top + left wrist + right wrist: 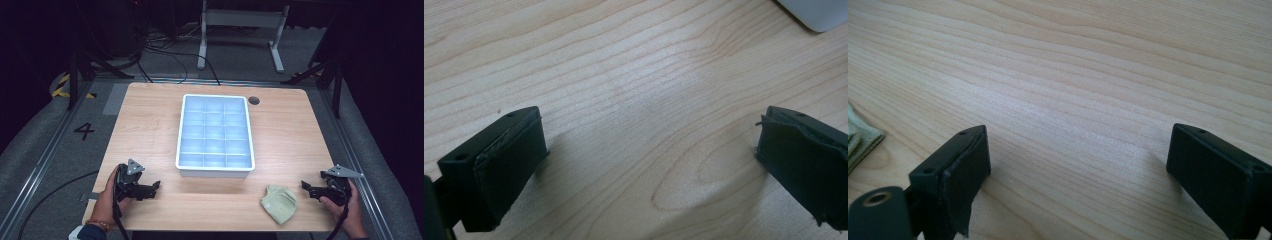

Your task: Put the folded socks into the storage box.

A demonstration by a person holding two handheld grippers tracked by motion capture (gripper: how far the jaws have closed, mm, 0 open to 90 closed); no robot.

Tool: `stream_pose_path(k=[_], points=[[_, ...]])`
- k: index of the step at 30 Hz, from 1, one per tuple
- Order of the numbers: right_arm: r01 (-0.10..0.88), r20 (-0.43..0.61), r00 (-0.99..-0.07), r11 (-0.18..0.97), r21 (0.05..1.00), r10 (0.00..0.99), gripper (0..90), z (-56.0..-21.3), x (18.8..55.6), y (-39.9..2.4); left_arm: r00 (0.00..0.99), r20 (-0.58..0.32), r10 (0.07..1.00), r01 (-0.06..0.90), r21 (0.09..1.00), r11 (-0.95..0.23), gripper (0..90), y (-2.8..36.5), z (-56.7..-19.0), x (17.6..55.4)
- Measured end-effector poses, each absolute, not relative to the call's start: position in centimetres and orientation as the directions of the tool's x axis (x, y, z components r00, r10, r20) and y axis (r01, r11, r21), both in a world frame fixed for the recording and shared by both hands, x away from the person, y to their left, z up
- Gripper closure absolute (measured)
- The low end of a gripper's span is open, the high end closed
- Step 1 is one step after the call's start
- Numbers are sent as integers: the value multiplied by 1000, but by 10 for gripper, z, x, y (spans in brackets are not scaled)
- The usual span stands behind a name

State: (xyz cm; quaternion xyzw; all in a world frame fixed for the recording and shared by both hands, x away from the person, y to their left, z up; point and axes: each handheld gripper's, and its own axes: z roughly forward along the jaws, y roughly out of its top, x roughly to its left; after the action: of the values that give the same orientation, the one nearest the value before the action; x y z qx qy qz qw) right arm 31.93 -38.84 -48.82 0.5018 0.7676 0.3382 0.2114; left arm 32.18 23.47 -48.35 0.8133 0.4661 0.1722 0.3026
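Observation:
A white tray [215, 167] split into several small compartments stands in the middle of the wooden table [150, 115]. A folded pale green cloth [278, 202] lies near the front edge, right of the tray. My left gripper [156, 187] rests low at the front left, held by a hand, jaws wide apart over bare wood [649, 135]. My right gripper [305, 187] sits at the front right, just right of the cloth, open with only wood between its jaws [1078, 150]. The cloth's edge [860, 140] shows at the left of the right gripper view.
A tray corner [819, 12] shows at the top right of the left gripper view. A round cable hole [254, 100] sits near the table's far edge. Beyond the table are floor cables [165, 50] and a white desk frame [240, 30].

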Motion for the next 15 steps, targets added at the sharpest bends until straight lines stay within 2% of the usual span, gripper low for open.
stream_pose_path(k=[15], points=[[636,10,-384,257,727,923,98,-488,320,-387,510,-1,860,649,656,-385,2,239,-484,310]])
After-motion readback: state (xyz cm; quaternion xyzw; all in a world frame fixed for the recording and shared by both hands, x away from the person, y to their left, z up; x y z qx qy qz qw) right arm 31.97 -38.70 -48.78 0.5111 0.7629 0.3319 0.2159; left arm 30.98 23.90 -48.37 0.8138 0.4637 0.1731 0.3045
